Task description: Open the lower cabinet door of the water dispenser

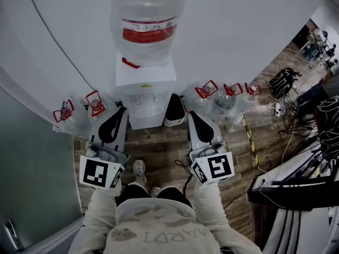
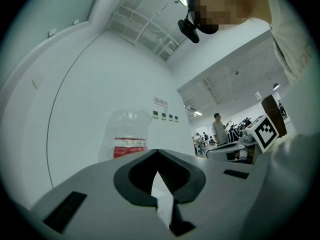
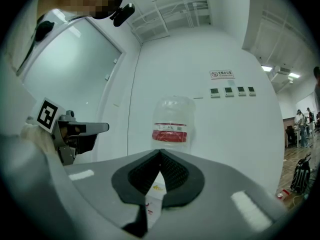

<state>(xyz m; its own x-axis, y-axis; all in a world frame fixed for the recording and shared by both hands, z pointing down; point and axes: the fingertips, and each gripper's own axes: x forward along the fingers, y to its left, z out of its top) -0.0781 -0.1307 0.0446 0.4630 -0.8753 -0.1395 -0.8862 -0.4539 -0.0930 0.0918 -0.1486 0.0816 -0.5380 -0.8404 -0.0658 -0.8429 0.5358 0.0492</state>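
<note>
The white water dispenser stands against the white wall, straight ahead of me. A big clear bottle with a red label sits on top of it. From this steep angle I see its taps and drip tray; the lower cabinet door is hidden below them. My left gripper is shut with nothing in it, its tip just left of the dispenser's front. My right gripper is also shut and holds nothing, a little off to the dispenser's right. The bottle shows above the shut left gripper, and the bottle above the shut right gripper.
Empty water bottles with red caps stand on the wooden floor left and right of the dispenser. A dark bin sits beside its right side. A glass partition is at the left; cables and equipment are at the right.
</note>
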